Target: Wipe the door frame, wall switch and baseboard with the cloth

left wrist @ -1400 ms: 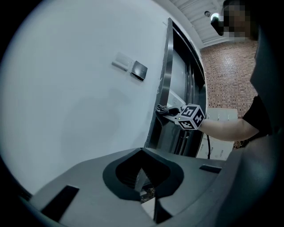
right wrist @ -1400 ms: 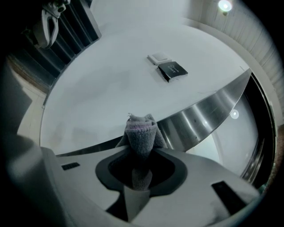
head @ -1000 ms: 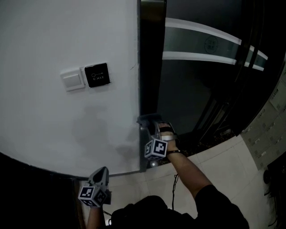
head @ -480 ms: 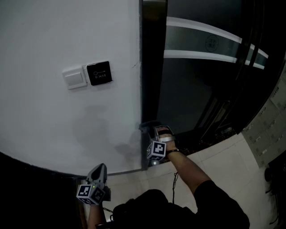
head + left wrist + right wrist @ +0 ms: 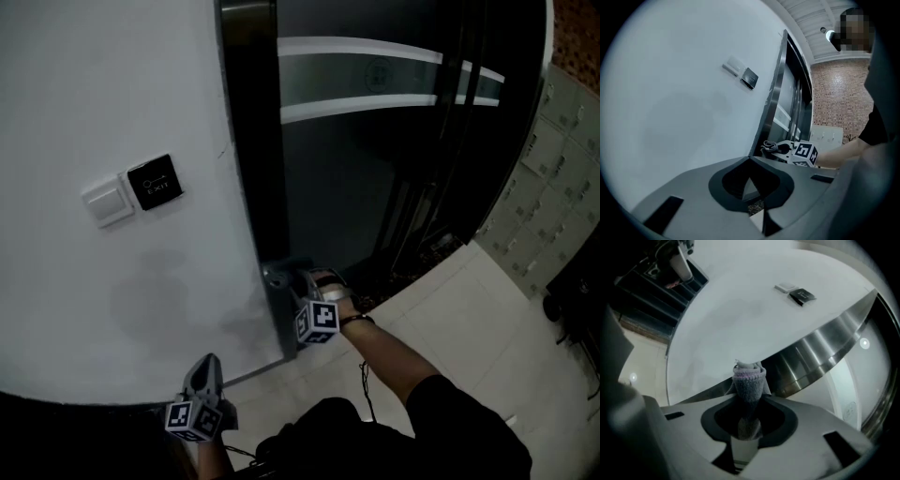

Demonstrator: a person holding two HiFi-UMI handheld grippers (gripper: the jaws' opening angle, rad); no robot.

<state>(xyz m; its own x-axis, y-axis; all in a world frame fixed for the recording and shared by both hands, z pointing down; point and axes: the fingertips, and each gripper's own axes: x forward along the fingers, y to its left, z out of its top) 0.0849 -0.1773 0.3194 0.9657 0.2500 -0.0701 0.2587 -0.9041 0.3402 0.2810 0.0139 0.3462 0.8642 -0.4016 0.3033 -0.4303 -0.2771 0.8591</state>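
White wall point(image 5: 112, 94) held the wall switch point(image 5: 106, 203) on the left. Below it, the left tool point(image 5: 208, 366) was squeezed closed on nothing. Further right, the right tool point(image 5: 750, 398) gripped the cloth point(image 5: 749, 376) low on the door frame point(image 5: 253, 141). Pressing flat and sliding slowly would clean best.

Each claw is a grey moulded shell. The left claw point(image 5: 208, 364) ends at 6 o'clock in a left cube point(image 5: 195, 419) of black-and-white square markers. The right claw point(image 5: 279, 278) has a matching right cube point(image 5: 317, 322) at its 5 o'clock. Seen along its own jaws, the left shell has a dark spade-shaped hollow point(image 5: 751, 183) in the middle, with dark rectangular slots point(image 5: 663, 214) toward 8 and 2 o'clock. A pale strap point(image 5: 336, 294) crosses the right hand point(image 5: 328, 284), and a dark band point(image 5: 354, 321) circles that wrist. The person wears a black short sleeve point(image 5: 450, 417). A thin dark cable point(image 5: 365, 394) shows at the forearm's 7 o'clock.
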